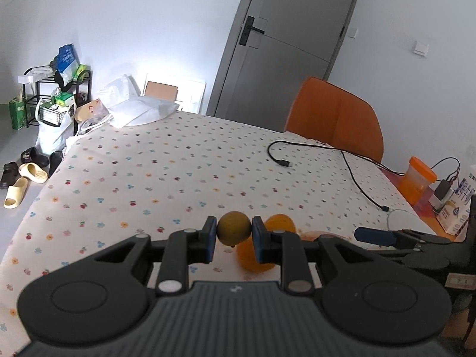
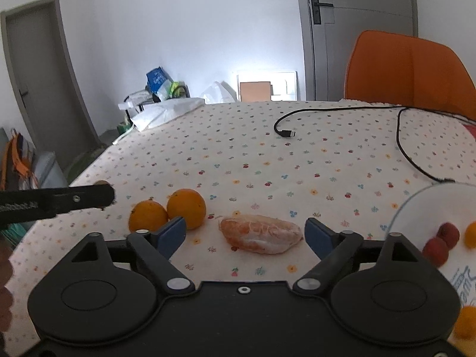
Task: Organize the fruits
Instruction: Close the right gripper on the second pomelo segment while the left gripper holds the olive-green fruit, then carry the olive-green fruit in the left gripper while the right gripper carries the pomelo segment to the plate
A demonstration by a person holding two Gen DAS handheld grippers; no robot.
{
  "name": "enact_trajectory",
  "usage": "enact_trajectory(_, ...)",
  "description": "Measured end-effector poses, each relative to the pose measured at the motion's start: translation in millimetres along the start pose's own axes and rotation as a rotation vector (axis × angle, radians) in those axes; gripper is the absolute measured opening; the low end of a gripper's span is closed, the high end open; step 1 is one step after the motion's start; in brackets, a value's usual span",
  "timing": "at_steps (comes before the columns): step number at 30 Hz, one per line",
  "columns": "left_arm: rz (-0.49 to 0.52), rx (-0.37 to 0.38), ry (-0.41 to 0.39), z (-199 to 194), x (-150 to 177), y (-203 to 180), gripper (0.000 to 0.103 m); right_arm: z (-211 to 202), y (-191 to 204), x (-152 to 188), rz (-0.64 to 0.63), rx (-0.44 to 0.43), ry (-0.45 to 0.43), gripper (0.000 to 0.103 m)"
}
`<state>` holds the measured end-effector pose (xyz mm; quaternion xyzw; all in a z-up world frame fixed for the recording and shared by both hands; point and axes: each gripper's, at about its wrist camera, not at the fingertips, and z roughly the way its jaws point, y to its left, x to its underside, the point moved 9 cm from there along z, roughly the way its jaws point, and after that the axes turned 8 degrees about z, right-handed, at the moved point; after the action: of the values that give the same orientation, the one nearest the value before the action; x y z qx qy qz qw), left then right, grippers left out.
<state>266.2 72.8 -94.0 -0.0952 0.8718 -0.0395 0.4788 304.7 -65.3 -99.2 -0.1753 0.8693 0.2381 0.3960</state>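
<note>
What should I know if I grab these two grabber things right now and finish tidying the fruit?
Left gripper: shut on a small yellow-green fruit, held above the tablecloth.
Right gripper: open, fingers either side of the peeled citrus piece, not touching it.
Two oranges sit together on the cloth.
Glass bowl at the right already holds red and orange fruits.
Left to do, probably: bowl the held fruit, the peeled piece and both oranges.

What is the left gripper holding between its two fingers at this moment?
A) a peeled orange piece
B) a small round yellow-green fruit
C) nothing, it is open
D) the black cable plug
B: in the left wrist view, the left gripper is shut on the small round yellow-green fruit.
</note>
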Motion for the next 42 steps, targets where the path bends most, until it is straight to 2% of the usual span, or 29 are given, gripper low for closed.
enact_trajectory(12, -0.033, -0.006, 0.019, 7, 5, 21, 0.023, 32, 4, 8, -0.137, 0.047, 0.089, 0.088)
enact_trajectory(18, -0.034, -0.012, 0.016, 4, 5, 22, 0.023, 35, 3, 7, -0.156, 0.024, 0.092, 0.09)
enact_trajectory(20, -0.03, -0.013, 0.016, 3, 5, 20, 0.023, 34, 3, 7, -0.163, 0.017, 0.092, 0.085)
enact_trajectory(25, -0.017, -0.013, 0.016, -1, 6, 14, 0.023, 24, 3, 9, -0.188, 0.0, 0.083, 0.059)
enact_trajectory(32, 0.004, -0.014, 0.015, -8, 8, 2, 0.023, 7, 7, 21, -0.197, -0.034, 0.089, 0.058)
enact_trajectory(42, 0.054, -0.009, -0.001, -21, 6, -23, 0.023, -21, 3, 27, -0.113, -0.079, 0.039, 0.055)
